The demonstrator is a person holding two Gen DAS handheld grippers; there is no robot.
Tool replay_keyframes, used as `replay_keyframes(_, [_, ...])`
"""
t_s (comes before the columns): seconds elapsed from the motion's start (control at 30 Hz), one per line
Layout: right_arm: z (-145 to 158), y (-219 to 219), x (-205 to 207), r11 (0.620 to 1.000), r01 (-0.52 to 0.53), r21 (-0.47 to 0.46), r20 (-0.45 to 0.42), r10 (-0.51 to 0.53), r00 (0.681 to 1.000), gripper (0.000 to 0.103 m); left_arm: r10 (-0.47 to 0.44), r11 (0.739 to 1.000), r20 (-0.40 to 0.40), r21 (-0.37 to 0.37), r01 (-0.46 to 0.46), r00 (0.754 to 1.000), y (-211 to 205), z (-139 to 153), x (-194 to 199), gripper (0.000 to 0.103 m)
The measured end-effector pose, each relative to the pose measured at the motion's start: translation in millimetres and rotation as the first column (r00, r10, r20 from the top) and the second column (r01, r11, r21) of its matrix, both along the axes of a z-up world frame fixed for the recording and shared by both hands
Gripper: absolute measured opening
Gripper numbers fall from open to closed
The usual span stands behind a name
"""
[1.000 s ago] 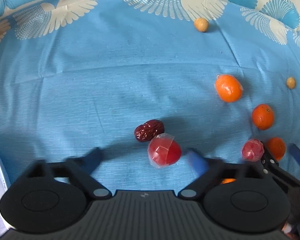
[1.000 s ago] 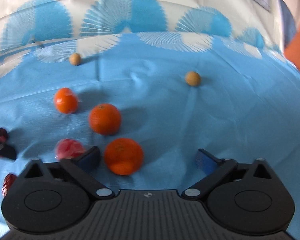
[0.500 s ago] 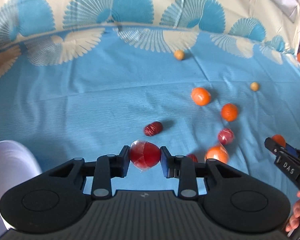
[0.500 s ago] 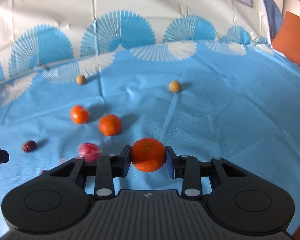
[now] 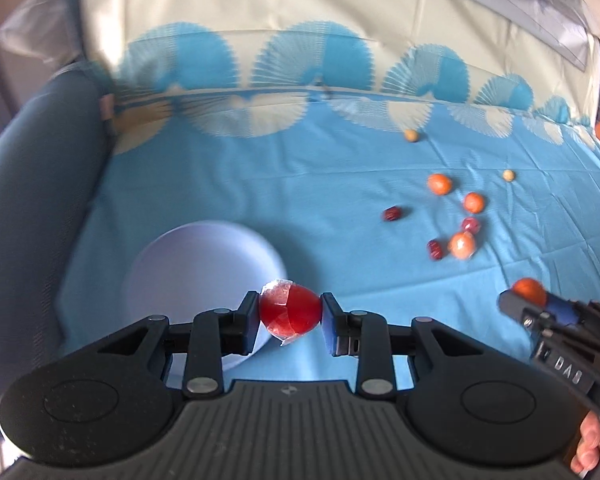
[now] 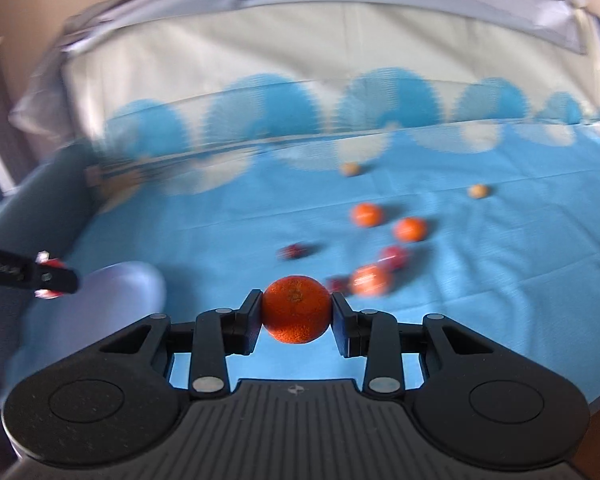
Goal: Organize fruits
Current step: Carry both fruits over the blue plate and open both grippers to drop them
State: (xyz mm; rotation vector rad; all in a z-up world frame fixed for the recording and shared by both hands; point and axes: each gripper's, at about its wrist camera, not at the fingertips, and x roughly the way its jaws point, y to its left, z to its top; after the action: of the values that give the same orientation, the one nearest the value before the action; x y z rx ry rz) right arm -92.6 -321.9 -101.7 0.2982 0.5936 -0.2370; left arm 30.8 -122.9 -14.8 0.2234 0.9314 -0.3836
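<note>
My left gripper (image 5: 290, 316) is shut on a red fruit in clear wrap (image 5: 290, 311), held in the air over the right rim of a white bowl (image 5: 196, 280). My right gripper (image 6: 296, 315) is shut on an orange (image 6: 296, 309), held above the blue cloth. In the left wrist view the right gripper (image 5: 540, 304) shows at the right edge with its orange (image 5: 528, 288). In the right wrist view the left gripper (image 6: 50, 276) shows at the left, over the white bowl (image 6: 116, 304).
Loose fruit lies on the blue cloth (image 5: 300, 200) to the right: three oranges (image 5: 439, 184), a wrapped red fruit (image 5: 471, 225), two dark red dates (image 5: 392, 213) and two small tan balls (image 5: 410, 135). A dark cushioned edge (image 5: 28, 200) runs along the left.
Both grippers closed on their fruits a second ago, then lifted and swung left. The white bowl has come fully into the left view, now under the red fruit.
</note>
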Motion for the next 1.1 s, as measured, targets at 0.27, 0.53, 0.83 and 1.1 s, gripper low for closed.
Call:
replay_keyframes(0.27, [26.6, 112.2, -21.3, 0.979, -0.205, 0.006, 0.003, 0.205, 0.979, 0.037, 0.118, 0.993, 0.017, -0.024, -0.118, 0.993, 110.9, 21.6, -49.4, 0.035])
replay_keyframes(0.53, [38.1, 182.5, -36.8, 0.953, -0.302, -0.041, -0.043, 0.3, 0.953, 0.037, 0.165, 0.985, 0.018, -0.054, -0.164, 0.986, 170.6, 18.1, -84.2, 0.035])
replay_keyframes(0.83, [43.6, 221.1, -35.1, 0.934, -0.348, -0.084, -0.087, 0.341, 0.936, 0.037, 0.19, 0.976, 0.018, -0.111, -0.187, 0.982, 191.5, 22.3, -85.6, 0.036])
replay_keyframes(1.1, [46.9, 222.8, -24.3, 0.931, -0.352, -0.093, -0.09, 0.344, 0.935, 0.037, 0.212, 0.969, 0.01, -0.13, -0.209, 0.977, 198.6, 24.8, -80.9, 0.035])
